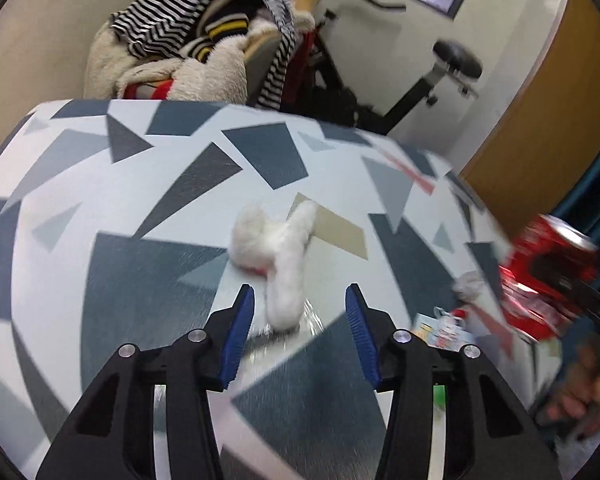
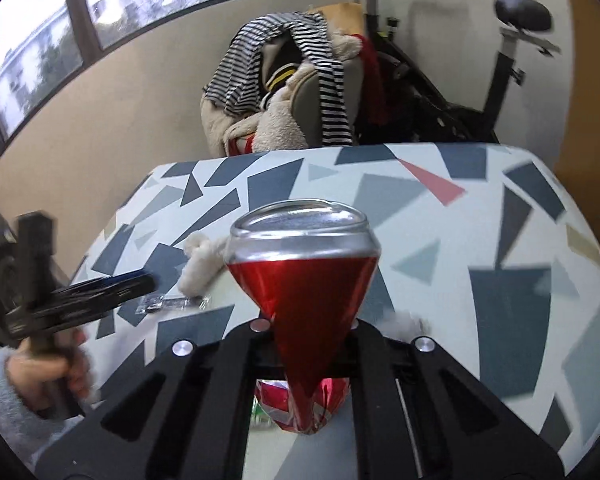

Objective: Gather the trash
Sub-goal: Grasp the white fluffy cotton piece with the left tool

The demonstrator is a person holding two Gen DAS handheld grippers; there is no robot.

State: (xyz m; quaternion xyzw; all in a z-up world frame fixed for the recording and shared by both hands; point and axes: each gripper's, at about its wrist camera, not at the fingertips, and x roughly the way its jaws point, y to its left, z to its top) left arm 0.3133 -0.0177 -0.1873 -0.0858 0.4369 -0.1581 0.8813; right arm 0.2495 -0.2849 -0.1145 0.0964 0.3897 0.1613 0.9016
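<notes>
Right tongs [image 2: 306, 344]: clenched on a crushed red can [image 2: 304, 280], pinched flat at the grip, silver top facing away from the camera, lifted clear of the counter [image 2: 500, 240]. In the left wrist view, same can [image 1: 540, 272] visible at the right edge, blurred, above a heap of wrappers [image 1: 448, 326].

Left tongs [image 1: 300, 320]: released, blue pads [image 1: 242, 336] standing apart on either side of the near end of a white tissue wad [image 1: 280, 256], not pressing it. Wad lying on the counter [image 1: 100, 200], mid-surface, on a clear wrapper [image 1: 308, 320] (glare only; outline hard to tell). From the right wrist view, left tongs [image 2: 140, 282] seen side-on at the left, held in a hand [image 2: 52, 372] with a grey sleeve, tips near the wad [image 2: 200, 268] and the wrapper [image 2: 172, 304].

Behind the counter: chair [image 2: 280, 92] piled with striped and fleece clothing, exercise bike [image 2: 500, 60] beside it, windows [image 2: 40, 52] along the wall.
</notes>
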